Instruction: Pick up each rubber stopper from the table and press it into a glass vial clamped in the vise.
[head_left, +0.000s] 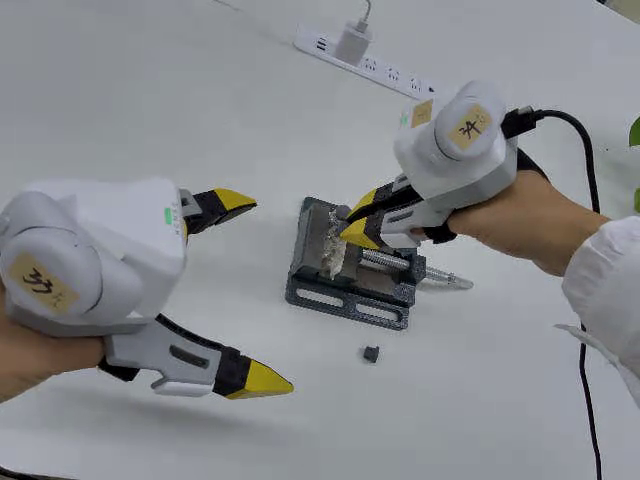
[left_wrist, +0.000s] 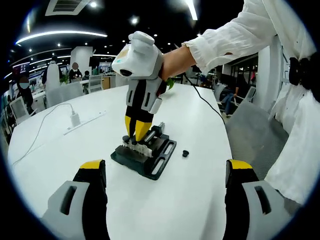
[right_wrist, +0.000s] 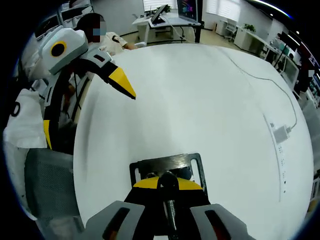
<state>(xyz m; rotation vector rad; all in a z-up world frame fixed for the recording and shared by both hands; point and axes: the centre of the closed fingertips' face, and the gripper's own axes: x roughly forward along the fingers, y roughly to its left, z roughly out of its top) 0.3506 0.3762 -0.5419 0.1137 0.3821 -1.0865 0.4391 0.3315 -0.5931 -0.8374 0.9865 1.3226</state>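
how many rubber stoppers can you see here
2 clear: one rubber stopper loose on the table near the vise; a second stopper atop the vials in the vise, at the right gripper's tips. More may be hidden behind that gripper.

Left gripper (head_left: 250, 290) held low in the left hand (head_left: 30, 355), jaws spread wide, tips directed toward the right gripper (head_left: 352, 228), the latter gripped by the right hand (head_left: 510, 215), angled downward, jaws drawn close together, right forearm extended from a white sleeve (head_left: 605, 285).
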